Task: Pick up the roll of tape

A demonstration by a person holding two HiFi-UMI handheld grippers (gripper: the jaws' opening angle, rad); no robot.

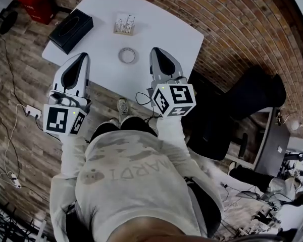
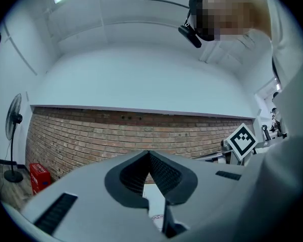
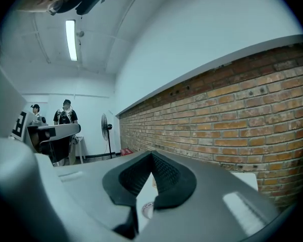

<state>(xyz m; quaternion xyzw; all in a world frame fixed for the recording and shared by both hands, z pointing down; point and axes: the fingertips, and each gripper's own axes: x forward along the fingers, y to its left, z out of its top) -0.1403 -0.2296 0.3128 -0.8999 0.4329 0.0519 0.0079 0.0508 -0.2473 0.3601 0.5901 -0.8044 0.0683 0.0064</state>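
The roll of tape (image 1: 127,55) lies flat on the white table (image 1: 171,29), at about 12 o'clock from the person in the head view. It looks like a thin, pale ring with an open middle, so it is probably light and fairly stiff, with a smooth outer face that could slip. Lying flat, it offers little height. A likely hold is across the band, one jaw inside the hole and one outside, or tipping it up by the rim.

The left gripper (image 1: 84,55) hovers near the table's edge with the roll at about 3 o'clock from its tip. In its own view its jaws are clenched tip to tip, with nothing between them (image 2: 149,153).

The right gripper (image 1: 154,50) sits over the table with the roll at about 9 o'clock, near but apart. Its jaws are likewise pressed together and empty (image 3: 152,154). Either would have to open before taking the roll.
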